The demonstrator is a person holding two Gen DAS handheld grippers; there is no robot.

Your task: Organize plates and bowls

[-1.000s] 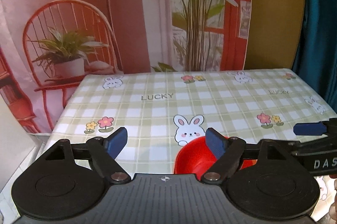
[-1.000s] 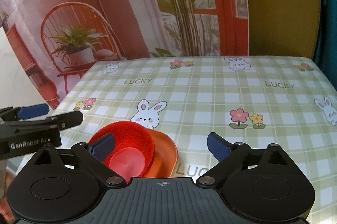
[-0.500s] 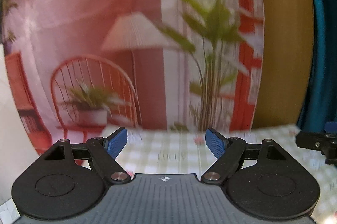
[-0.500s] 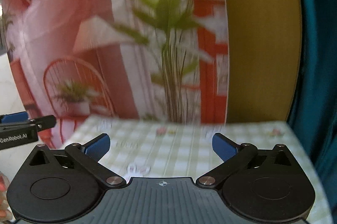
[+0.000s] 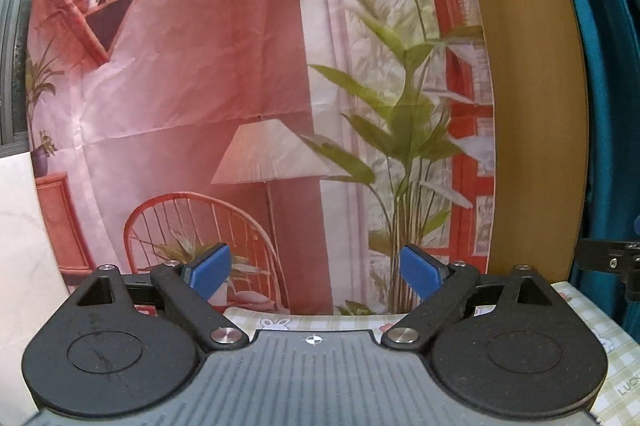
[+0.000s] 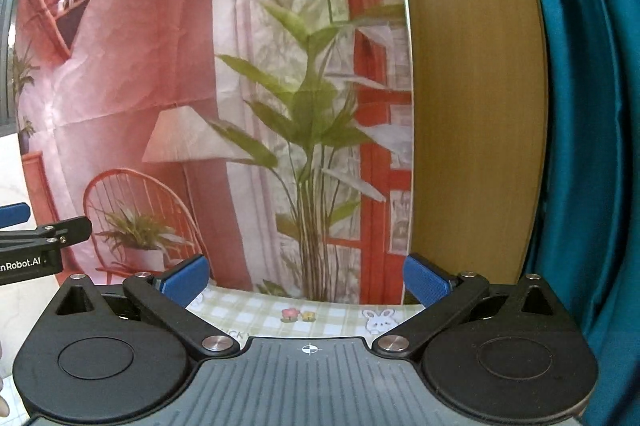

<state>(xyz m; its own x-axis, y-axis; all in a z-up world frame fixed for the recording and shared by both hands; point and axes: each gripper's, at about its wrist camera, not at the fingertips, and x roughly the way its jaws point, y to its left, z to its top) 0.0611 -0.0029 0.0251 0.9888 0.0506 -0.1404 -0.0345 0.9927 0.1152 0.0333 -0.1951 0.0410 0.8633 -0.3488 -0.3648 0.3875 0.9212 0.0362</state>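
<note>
**Both claws raised and empty, dishes out of sight**

On the left, the left gripper (image 5: 314,268) is held high and nearly level, aimed at the printed backdrop (image 5: 192,74) with its chair, lamp and tall plant, not at the work surface. Its blue pads (image 5: 208,268) are spreading wider at this moment and nothing lies between them; the claw is released. Only the far strip of the checked tablecloth (image 5: 580,310) shows beneath and to the right of it.

To the right, the right gripper (image 6: 306,280) tilts a little more downward, so more of the cloth appears between its fingers, with a flower and a rabbit print. Its jaws stand fully spread, with nothing in them. Each camera catches the tip of the other tool at its edge, so the two are carried side by side, near each other.

The plates and bowls cannot be seen in either view; if they are on the table they sit lower and nearer than the cameras reach. Carrying both tools up, apart and released probably signals that no dish is being handled, either a pause between steps or the task's close.
</note>
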